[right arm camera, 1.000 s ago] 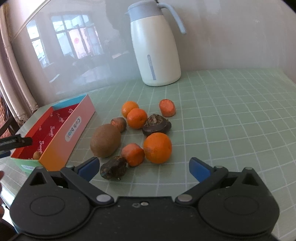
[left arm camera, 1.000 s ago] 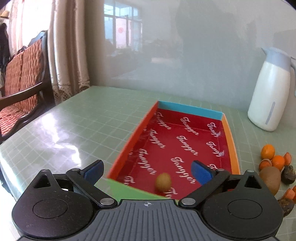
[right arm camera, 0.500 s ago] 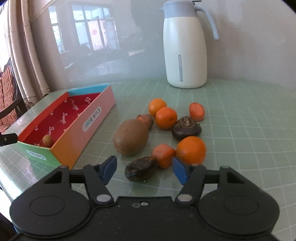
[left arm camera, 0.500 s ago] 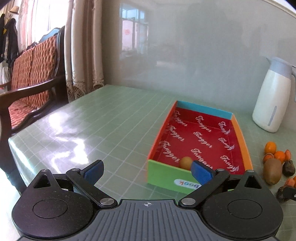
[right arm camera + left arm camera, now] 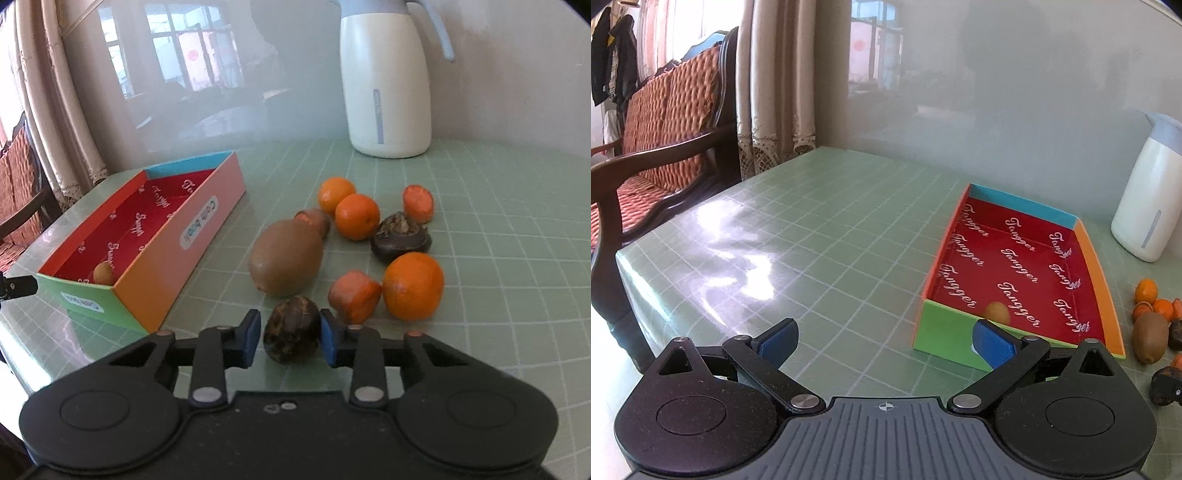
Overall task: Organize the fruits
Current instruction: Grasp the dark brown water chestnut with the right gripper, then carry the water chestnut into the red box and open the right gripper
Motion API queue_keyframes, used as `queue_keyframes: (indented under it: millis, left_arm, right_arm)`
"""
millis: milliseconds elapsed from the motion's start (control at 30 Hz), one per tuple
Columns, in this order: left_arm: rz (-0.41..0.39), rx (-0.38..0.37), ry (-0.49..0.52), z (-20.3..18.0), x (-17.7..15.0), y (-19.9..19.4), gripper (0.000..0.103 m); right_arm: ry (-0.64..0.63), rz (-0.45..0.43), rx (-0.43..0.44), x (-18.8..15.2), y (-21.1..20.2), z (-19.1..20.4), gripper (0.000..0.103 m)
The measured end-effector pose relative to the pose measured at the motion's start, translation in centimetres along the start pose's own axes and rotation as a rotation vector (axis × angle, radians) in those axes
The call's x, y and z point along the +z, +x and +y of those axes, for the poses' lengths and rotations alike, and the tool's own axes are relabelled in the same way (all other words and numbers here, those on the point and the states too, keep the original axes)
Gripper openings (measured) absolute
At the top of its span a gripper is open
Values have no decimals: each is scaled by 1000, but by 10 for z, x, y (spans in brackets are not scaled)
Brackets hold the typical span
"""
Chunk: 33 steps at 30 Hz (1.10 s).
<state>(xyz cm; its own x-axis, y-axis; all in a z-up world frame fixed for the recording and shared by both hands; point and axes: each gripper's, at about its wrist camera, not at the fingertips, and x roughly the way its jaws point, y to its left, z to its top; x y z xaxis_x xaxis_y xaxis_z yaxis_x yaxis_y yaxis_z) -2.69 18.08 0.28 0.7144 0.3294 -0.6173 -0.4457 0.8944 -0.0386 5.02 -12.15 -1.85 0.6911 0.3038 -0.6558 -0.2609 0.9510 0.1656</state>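
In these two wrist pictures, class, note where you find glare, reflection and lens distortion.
Left wrist view: bright window glare smears across the glossy green table, and its grid lines bow outward toward the edges. Right wrist view: the shiny wall behind the white jug mirrors a window, and the dark fruit between the right gripper pads looks sharp.

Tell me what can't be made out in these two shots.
- Right gripper pads: contact with the dark fruit unclear, right wrist view.
- Box label: covered by left gripper fingertip, left wrist view.
- Jug: cut by frame edge, left wrist view.
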Motion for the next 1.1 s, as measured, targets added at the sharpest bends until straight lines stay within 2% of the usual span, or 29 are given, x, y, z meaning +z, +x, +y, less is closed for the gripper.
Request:
queue_keyframes:
  millis: [200, 500, 800, 1000, 1100]
  left_arm:
    - [10, -1, -11, 4, 0, 3, 100]
    - [8, -6, -38, 6, 2, 3, 100]
    - [1, 4, -40, 7, 1, 3, 100]
    - [3, 1, -55, 11, 2, 2, 100]
    - [0, 4, -67, 15, 2, 2, 100]
  right_arm:
    - [2, 0, 28, 0, 1, 2, 29]
    - [-55, -74, 49, -1, -16, 11, 23]
    - [-34, -15, 63, -3, -5, 10, 24]
    - [-55, -109, 100, 6, -22, 15, 23]
    - [-59, -132, 145, 15, -23, 24, 23]
